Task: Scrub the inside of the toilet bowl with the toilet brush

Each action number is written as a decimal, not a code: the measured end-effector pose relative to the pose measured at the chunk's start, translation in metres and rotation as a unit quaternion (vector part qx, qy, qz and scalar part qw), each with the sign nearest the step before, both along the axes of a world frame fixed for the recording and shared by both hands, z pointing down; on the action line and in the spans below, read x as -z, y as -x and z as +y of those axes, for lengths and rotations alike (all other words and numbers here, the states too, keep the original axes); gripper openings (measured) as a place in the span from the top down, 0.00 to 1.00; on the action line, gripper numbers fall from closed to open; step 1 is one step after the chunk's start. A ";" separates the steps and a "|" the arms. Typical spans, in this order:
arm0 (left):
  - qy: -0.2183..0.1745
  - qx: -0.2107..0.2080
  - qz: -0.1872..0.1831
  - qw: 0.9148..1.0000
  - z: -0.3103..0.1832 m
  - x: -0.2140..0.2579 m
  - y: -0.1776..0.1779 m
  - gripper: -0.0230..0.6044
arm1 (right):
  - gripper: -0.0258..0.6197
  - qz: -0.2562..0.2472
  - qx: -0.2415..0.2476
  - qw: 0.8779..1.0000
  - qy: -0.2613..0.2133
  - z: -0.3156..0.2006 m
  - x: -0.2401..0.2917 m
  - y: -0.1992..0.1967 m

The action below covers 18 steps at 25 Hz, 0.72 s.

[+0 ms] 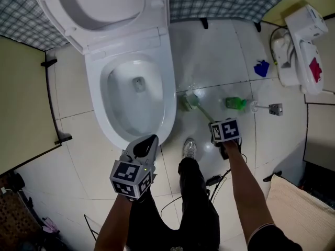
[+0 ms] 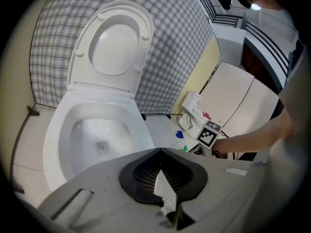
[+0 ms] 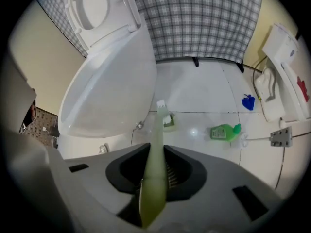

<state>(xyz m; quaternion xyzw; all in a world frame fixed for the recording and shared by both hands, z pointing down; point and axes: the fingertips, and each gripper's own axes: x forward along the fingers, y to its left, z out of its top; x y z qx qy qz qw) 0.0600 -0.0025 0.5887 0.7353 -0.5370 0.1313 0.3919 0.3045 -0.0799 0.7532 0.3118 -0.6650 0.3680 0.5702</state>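
Looking down from a person's head, a white toilet (image 1: 166, 95) stands on a pale tiled floor (image 1: 220, 61) with its lid (image 1: 99, 4) raised and the bowl open. The toilet brush (image 1: 204, 113), pale green with a long handle, is outside the bowl, to the right of the toilet. Its far end reaches a small green holder (image 3: 169, 123) on the floor just beside the toilet's base; whether it rests in the holder cannot be told.

The right gripper (image 1: 217, 125) is low over the floor, and its black fingers (image 3: 181, 174) are closed on the brush handle, which runs straight out between them.

The left gripper (image 1: 147, 143) hovers at the front rim of the toilet, pointing toward the bowl. Its fingers (image 2: 141, 174) meet at the tips and hold nothing.

A green bottle (image 1: 236, 103) lies on its side on the floor to the right of the brush. A small blue object (image 1: 261, 68) lies farther back. One shoe (image 1: 189, 148) shows between the two arms.
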 end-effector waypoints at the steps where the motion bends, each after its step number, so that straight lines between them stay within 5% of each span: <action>1: -0.002 -0.001 -0.002 1.000 0.000 -0.002 0.002 0.95 | 0.80 0.007 0.001 1.000 0.003 -0.003 -0.008 0.002; 18: 0.010 -0.025 -0.004 1.000 -0.007 -0.010 0.013 0.95 | 0.80 0.093 -0.005 0.993 0.076 -0.036 -0.071 0.019</action>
